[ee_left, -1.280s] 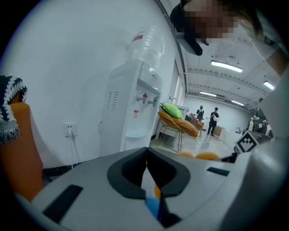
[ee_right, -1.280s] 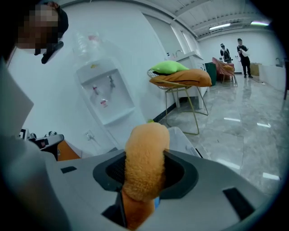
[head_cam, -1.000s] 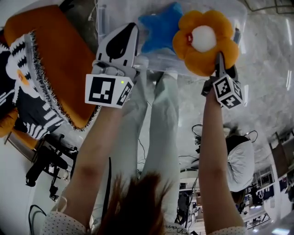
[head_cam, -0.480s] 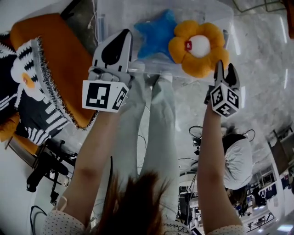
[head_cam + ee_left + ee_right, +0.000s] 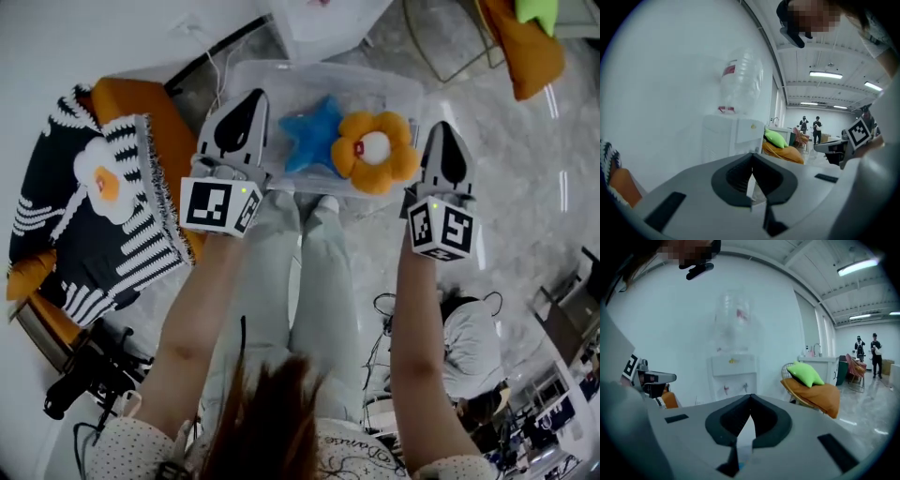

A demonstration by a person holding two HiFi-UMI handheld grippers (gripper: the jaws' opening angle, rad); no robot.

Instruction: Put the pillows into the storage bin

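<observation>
One clear plastic storage bin (image 5: 246, 77) sat on the pale floor in front of the person's feet. It held two pillows lying side by side and touching: a blue star-shaped plush pillow (image 5: 309, 138) on the left and an orange flower-shaped plush pillow with a white centre (image 5: 375, 152) on the right.

Two grippers were held above the bin's near edge. The left gripper (image 5: 246, 105) hung over the bin's left end, just beside the blue star. The right gripper (image 5: 442, 141) was just past the bin's right end, near the orange flower. In the left gripper view the left gripper (image 5: 752, 159) had its jaws pressed together with nothing between them. In the right gripper view the right gripper (image 5: 750, 398) was closed just the same and also empty.

To the person's left, one black-and-white striped fringed cushion with a white-and-orange flower (image 5: 103, 211) lay on an orange pad (image 5: 169, 117). One green star-shaped pillow (image 5: 806, 373) rested on an orange cushion (image 5: 818, 394) in a wire chair. One white water dispenser with a clear bottle on top (image 5: 733, 373) stood against the wall. Two people (image 5: 867, 348) stood far off in the room.
</observation>
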